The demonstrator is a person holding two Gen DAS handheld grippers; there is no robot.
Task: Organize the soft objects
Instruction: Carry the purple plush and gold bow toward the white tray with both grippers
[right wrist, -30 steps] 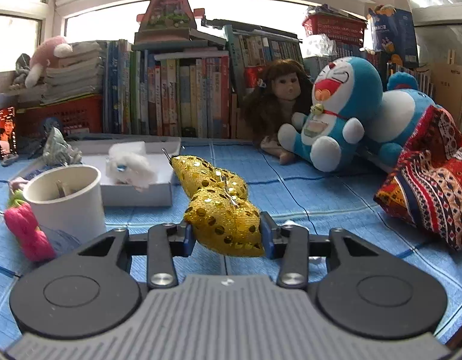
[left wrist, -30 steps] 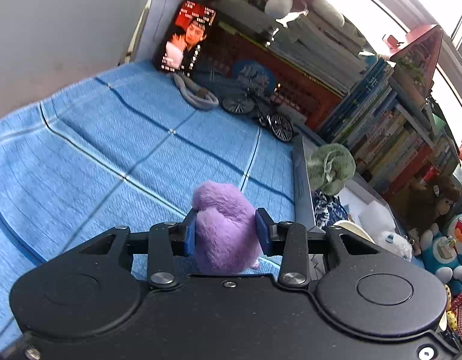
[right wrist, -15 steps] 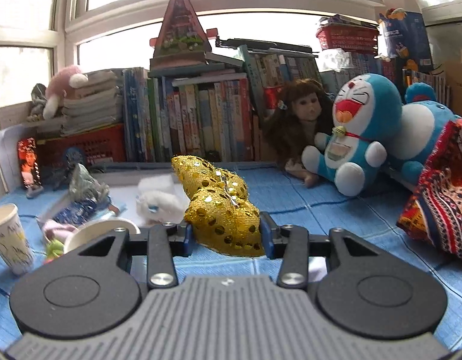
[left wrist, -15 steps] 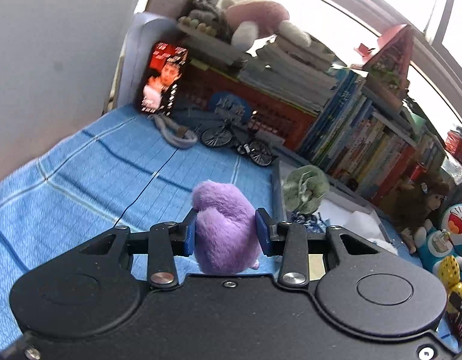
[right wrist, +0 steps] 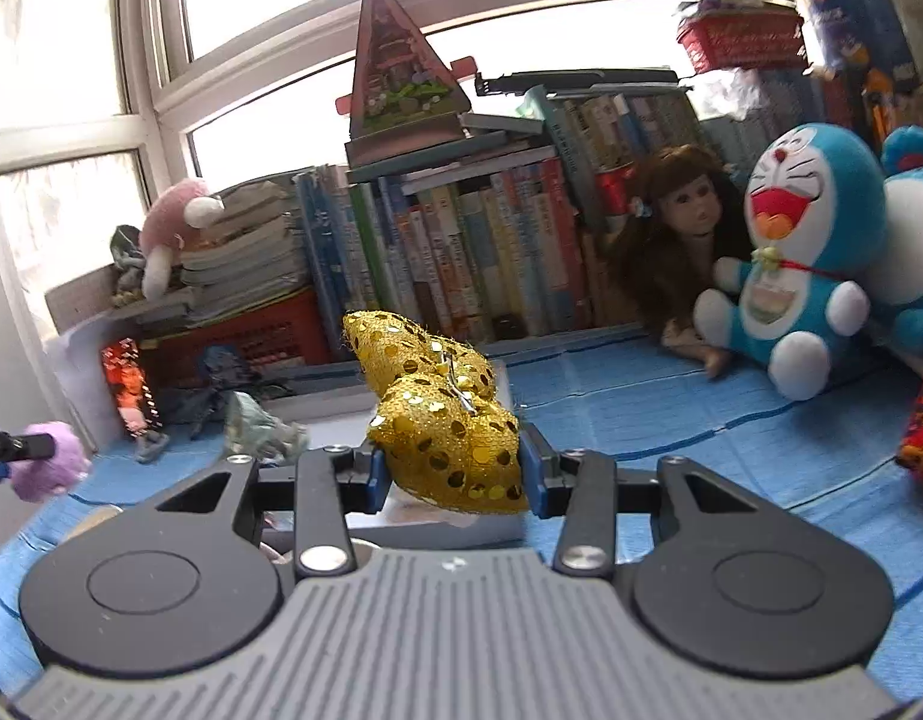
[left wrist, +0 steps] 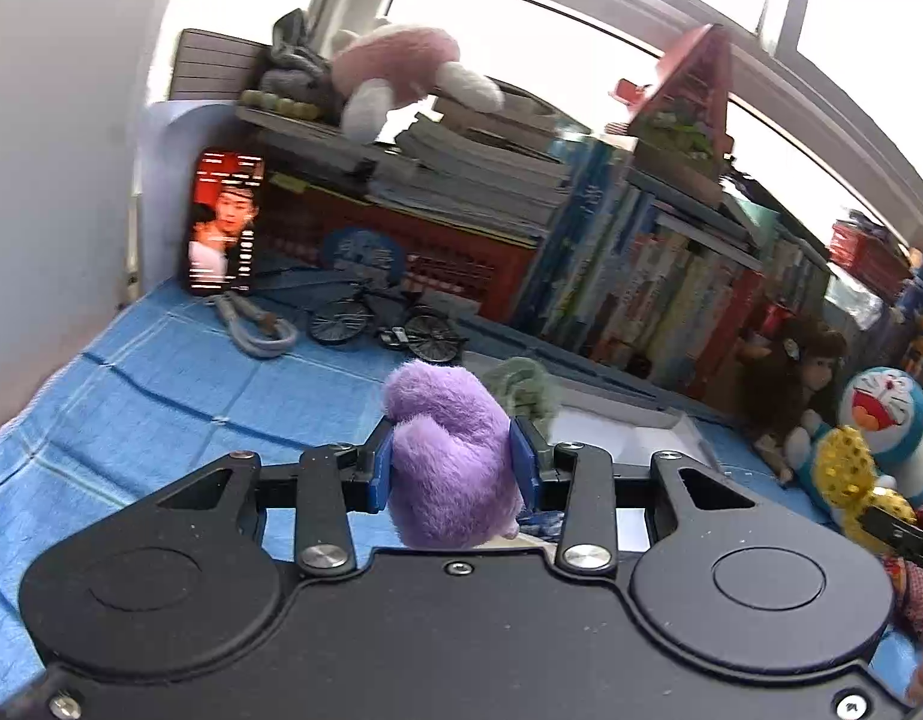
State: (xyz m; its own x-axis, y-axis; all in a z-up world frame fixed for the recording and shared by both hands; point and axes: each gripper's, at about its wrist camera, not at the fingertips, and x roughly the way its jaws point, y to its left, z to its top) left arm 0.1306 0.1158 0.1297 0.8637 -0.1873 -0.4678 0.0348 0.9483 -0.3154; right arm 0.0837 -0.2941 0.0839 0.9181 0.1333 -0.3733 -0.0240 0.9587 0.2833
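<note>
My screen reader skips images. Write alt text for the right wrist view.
The right gripper holds a gold sequined bow above a blue cloth. Behind stand books, a doll and a blue cat plush.

A purple plush [left wrist: 452, 456] sits between blue pads [left wrist: 380, 471]; a gold sequined bow [right wrist: 443, 420] sits between another blue pair [right wrist: 533, 468]. The cloth [right wrist: 641, 408] beneath is light blue with darker blue and white lines. A blue-and-white cat toy [right wrist: 803, 258] shows a red mouth beside a brown-haired doll [right wrist: 677, 240]. A pink-and-white plush [right wrist: 173, 222] tops grey books [right wrist: 245, 258], above a red crate [right wrist: 251, 336]. A black model bicycle [left wrist: 383, 324] stands nearby.
</note>
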